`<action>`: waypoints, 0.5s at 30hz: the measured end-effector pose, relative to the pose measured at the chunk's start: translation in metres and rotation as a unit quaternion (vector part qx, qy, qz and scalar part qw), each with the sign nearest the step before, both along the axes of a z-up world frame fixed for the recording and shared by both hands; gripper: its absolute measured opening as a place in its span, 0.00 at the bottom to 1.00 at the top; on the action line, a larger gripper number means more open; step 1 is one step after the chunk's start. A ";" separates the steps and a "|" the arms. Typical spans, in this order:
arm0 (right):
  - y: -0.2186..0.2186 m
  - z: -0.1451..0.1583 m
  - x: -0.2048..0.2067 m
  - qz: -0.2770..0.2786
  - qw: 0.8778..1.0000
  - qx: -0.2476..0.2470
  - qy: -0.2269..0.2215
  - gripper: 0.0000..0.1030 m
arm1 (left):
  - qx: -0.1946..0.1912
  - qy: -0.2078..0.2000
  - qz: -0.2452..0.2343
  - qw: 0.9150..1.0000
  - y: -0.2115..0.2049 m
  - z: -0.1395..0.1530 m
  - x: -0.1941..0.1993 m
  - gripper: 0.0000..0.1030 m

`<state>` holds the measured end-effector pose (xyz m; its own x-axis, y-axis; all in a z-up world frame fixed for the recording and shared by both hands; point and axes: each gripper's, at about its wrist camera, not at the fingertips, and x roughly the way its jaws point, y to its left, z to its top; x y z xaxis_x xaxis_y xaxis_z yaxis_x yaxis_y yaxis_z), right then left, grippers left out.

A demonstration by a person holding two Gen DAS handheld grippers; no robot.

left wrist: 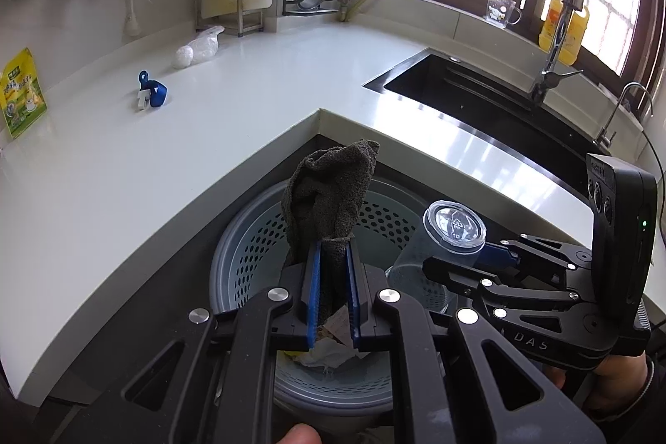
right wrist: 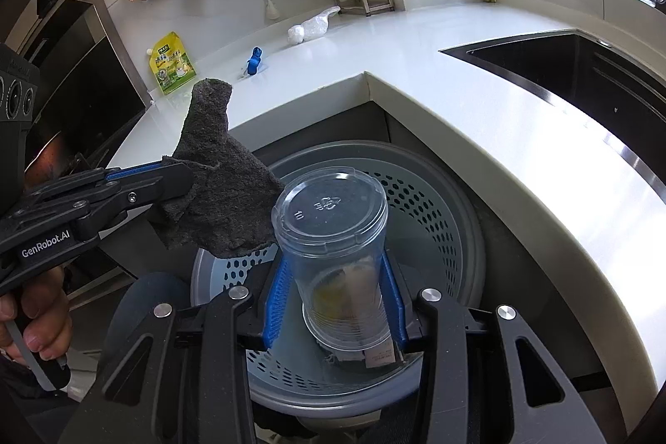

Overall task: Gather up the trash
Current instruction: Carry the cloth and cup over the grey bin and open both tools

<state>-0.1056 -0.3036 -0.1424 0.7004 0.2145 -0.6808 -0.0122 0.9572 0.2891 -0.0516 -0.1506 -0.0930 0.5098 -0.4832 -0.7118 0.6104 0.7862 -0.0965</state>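
Observation:
My left gripper is shut on a dark grey rag, which sticks up between its blue pads. In the right wrist view the same left gripper comes in from the left with the rag hanging from it. My right gripper is shut on a clear plastic cup, held bottom-forward between the blue pads. From the left wrist view, the right gripper and the cup appear at the right. Both hang over a grey perforated trash bin with paper scraps inside.
A white L-shaped counter wraps around the bin. On it lie a blue clip, a white plastic bag and a yellow-green pouch. A black sink with a faucet sits to the right. A person's hand holds the left grip.

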 end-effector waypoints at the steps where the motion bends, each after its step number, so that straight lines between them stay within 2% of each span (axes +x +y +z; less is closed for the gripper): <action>1: 0.000 0.000 0.000 0.000 1.000 0.000 0.000 0.37 | 0.000 0.000 0.000 1.000 0.000 0.000 0.000 0.11; 15: -0.001 -0.004 0.001 0.004 1.000 0.001 0.006 0.37 | 0.004 0.002 0.002 1.000 0.000 -0.004 0.001 0.11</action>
<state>-0.1050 -0.3042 -0.1468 0.6910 0.2202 -0.6885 -0.0155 0.9568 0.2904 -0.0504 -0.1502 -0.0967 0.5081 -0.4753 -0.7183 0.6076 0.7889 -0.0922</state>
